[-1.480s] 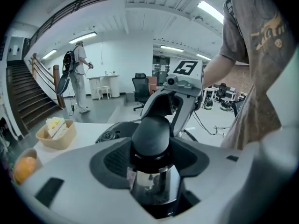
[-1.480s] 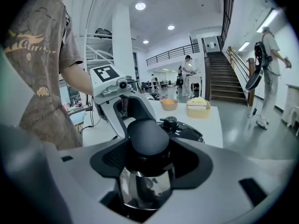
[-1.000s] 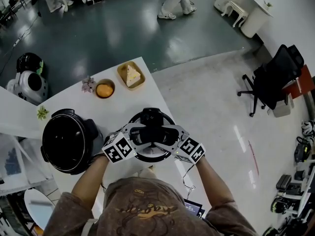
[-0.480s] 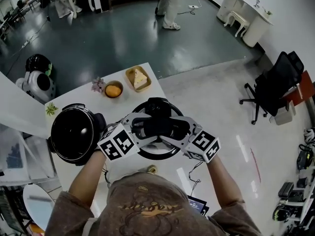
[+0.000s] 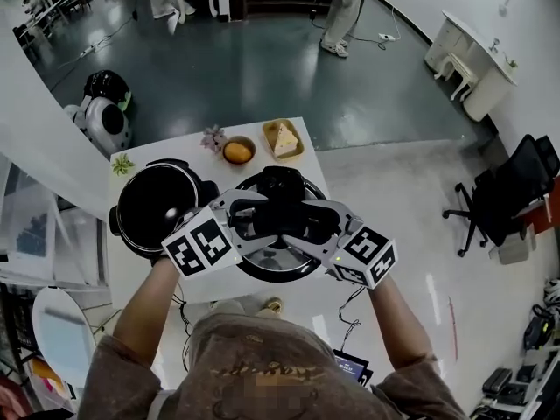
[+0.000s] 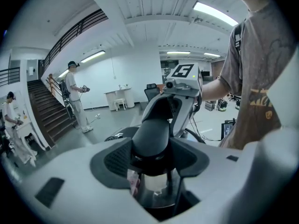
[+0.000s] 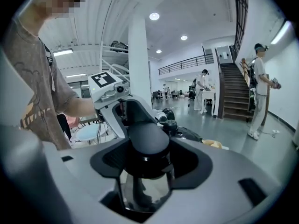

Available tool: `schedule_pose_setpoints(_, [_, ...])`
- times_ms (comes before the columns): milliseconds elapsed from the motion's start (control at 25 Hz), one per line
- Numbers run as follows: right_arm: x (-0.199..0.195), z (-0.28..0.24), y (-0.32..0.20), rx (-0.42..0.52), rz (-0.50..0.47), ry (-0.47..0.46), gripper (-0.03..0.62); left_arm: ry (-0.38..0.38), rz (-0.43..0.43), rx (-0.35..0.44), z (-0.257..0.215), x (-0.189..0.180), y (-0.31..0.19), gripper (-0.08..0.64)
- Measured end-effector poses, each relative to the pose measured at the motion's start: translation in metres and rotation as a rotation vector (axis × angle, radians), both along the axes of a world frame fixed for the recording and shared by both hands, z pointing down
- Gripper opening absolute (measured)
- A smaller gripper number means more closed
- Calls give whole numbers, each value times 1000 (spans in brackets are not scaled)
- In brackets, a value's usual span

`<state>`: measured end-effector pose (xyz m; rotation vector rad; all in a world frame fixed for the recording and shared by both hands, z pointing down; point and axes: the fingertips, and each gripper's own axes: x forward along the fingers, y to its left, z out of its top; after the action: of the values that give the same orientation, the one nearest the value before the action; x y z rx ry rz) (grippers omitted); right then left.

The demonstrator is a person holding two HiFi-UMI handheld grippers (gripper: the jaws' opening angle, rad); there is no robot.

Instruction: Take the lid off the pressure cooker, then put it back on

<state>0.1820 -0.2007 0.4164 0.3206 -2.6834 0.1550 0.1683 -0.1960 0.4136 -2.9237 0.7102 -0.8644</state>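
Head view: left gripper [image 5: 248,226] and right gripper [image 5: 322,227] clamp the lid [image 5: 280,266] aloft; pressure cooker [image 5: 157,204] beside left gripper stands open; refitting remains.

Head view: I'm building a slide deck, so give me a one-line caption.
Left gripper and right gripper clamp the handle of the lid, held beside the open pressure cooker.
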Motion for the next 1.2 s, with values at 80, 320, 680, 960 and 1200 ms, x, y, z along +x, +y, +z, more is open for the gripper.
schedule_pose_setpoints(80, [-18, -4, 3, 8, -18, -1, 270, -6, -19, 9, -4, -18, 3, 258])
schedule_pose_setpoints(320, [-119, -5, 17, 17, -37, 4, 270, -3, -47, 27, -5, -119, 17, 258])
schedule_pose_setpoints(680, [-129, -31, 27, 4, -19, -16, 272, -34, -32, 15, -32, -128, 27, 258])
schedule_pose_setpoints(960, [-202, -20, 37, 2, 62, -3, 271, -34, 40, 14, -21, -201, 36, 259])
schedule_pose_setpoints(1200, [-242, -11, 38, -7, 138, -3, 272, -30, 114, 17, -12, -242, 36, 259])
